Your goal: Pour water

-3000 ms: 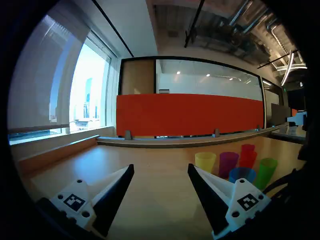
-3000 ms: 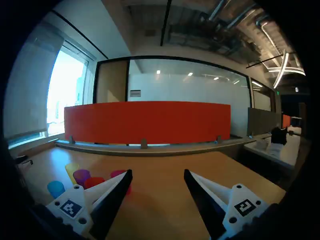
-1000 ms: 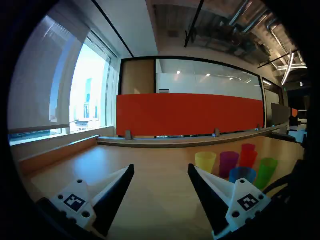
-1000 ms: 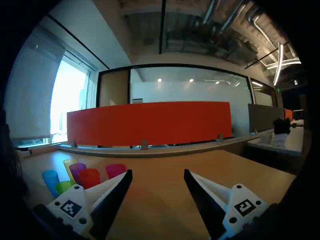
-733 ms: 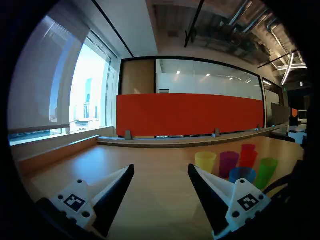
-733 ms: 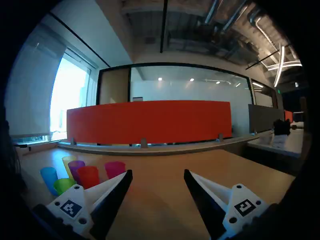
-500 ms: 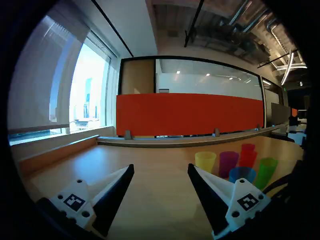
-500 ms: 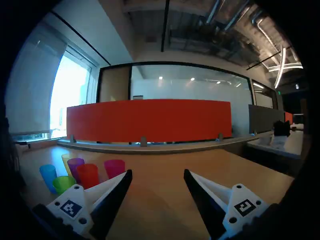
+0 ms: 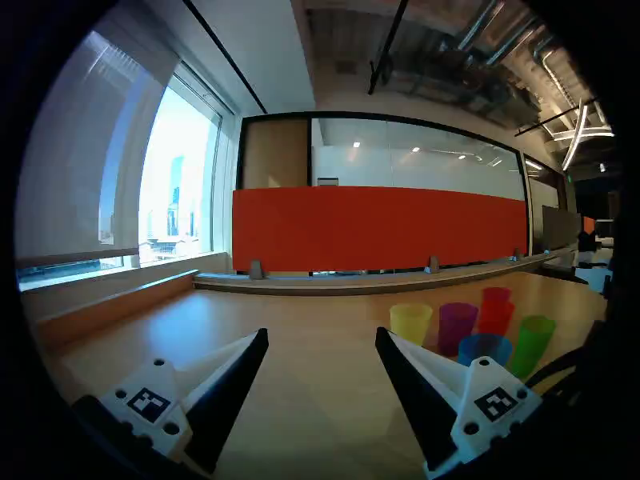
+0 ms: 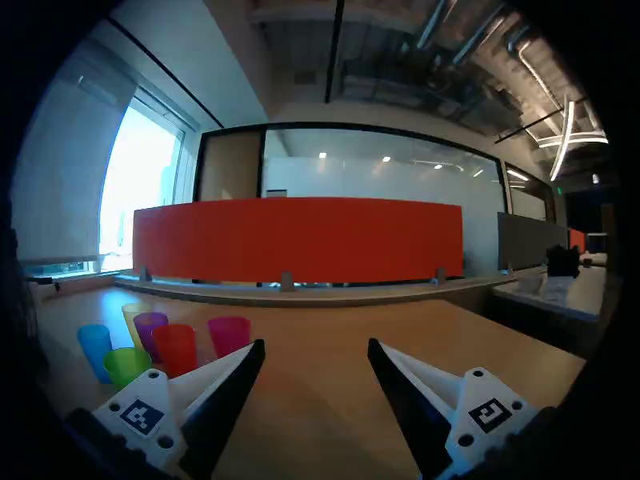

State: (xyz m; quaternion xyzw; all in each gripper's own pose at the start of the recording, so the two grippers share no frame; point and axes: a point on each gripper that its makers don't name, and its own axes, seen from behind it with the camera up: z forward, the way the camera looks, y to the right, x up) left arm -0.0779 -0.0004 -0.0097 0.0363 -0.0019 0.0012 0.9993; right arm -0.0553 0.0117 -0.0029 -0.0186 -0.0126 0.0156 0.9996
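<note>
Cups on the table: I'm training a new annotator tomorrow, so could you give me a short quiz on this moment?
1. True or false: the left claw grips the yellow cup.
2. How many cups stand on the table? A four, B six, C nine.
3. Missing word: the right claw has its jaws ___.

Key: 1 false, since it is open and holds nothing. 2 B. 3 open.
</note>
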